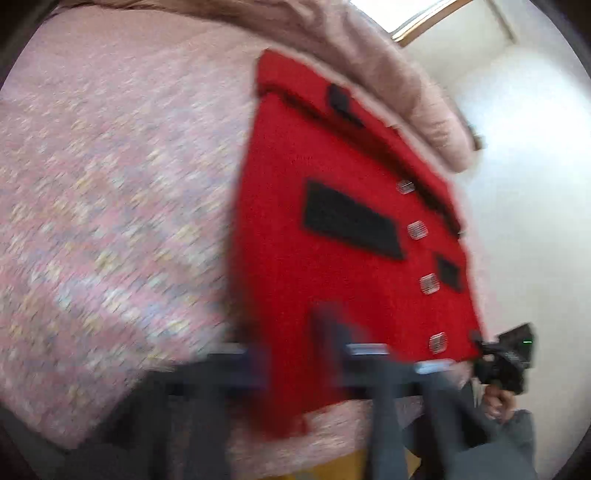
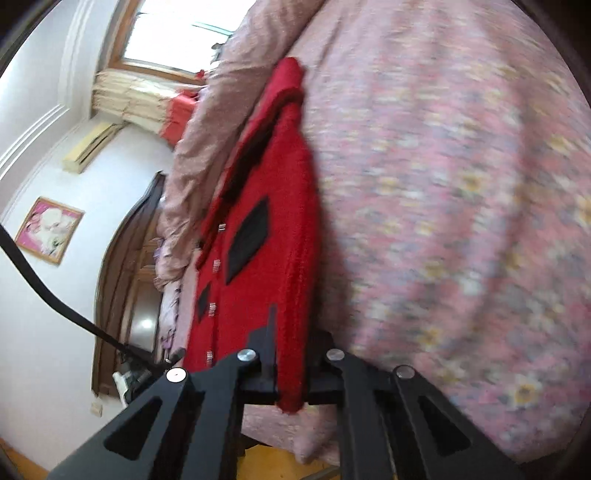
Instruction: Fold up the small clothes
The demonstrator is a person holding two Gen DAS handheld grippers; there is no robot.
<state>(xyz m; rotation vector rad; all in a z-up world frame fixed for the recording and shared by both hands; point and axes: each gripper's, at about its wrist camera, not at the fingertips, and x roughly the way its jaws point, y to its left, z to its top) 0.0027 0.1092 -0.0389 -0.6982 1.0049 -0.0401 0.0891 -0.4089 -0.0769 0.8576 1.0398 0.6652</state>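
A small red knit cardigan (image 1: 332, 258) with black patches and clear buttons lies on the pink floral bedspread (image 1: 110, 203). My left gripper (image 1: 306, 350) is shut on the cardigan's near hem, blurred by motion. In the right wrist view the cardigan (image 2: 273, 229) stretches away from me, and my right gripper (image 2: 291, 354) is shut on its near edge, with red fabric between the fingers. The right gripper also shows at the cardigan's far corner in the left wrist view (image 1: 498, 362).
A rolled pink quilt (image 2: 207, 140) lies along the far side of the cardigan. Beyond the bed are a white wall, a window (image 2: 177, 33), a framed picture (image 2: 48, 229) and a dark wooden headboard (image 2: 122, 280). Yellow floor (image 2: 273, 461) shows below the bed edge.
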